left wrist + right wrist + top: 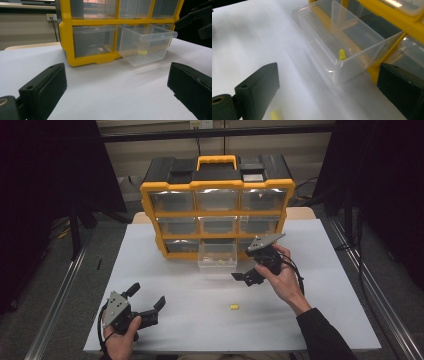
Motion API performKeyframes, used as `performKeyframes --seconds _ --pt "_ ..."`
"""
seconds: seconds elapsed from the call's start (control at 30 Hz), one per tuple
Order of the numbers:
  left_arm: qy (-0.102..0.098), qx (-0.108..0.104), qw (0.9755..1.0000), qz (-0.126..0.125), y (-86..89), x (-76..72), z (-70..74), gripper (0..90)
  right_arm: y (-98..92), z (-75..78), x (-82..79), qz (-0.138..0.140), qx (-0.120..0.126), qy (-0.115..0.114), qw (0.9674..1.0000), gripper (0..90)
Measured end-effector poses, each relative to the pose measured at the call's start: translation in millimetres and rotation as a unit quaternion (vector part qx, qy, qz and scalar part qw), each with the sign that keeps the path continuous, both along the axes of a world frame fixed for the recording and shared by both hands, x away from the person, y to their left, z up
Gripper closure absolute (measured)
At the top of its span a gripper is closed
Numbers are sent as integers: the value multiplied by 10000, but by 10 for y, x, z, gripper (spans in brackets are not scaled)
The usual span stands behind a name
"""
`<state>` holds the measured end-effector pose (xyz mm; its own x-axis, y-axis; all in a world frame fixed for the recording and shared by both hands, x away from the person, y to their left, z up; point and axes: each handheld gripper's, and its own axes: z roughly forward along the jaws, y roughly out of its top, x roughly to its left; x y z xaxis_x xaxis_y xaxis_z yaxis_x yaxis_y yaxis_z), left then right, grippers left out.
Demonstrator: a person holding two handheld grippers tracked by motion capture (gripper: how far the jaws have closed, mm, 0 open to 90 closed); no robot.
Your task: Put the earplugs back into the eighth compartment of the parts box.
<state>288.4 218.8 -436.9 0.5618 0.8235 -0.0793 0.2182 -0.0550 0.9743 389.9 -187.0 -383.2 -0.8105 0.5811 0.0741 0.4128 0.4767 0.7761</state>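
A yellow-and-black drawer cabinet [217, 184] stands at the back of the white table [150, 270]. Its bottom middle clear drawer [217, 256] is pulled out, with a small yellow piece [341, 54] inside. A second yellow piece [233, 307] lies loose on the table in front. My right gripper [248, 274] hovers open just right of the drawer's front, nothing between its jaws. My left gripper [147, 301] rests open near the front left, pointing toward the cabinet. In the left gripper view the drawer [146, 45] shows its yellow piece [142, 52].
The other clear drawers are pushed in; the bottom left one holds a small pale item [100, 49]. Metal rails [60, 290] run along both sides of the table. Dark curtains hang left and right.
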Motion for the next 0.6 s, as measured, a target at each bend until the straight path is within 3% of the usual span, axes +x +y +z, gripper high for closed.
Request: performKeyframes --seconds 0.13,0.6 --pt "2 22 10000 -5 1 -1 0 26 -4 -73 -59 16 -54 24 10000 42" --pt "2 -4 10000 -1 7 -4 2 26 14 -215 -229 361 96 191 9991 65"
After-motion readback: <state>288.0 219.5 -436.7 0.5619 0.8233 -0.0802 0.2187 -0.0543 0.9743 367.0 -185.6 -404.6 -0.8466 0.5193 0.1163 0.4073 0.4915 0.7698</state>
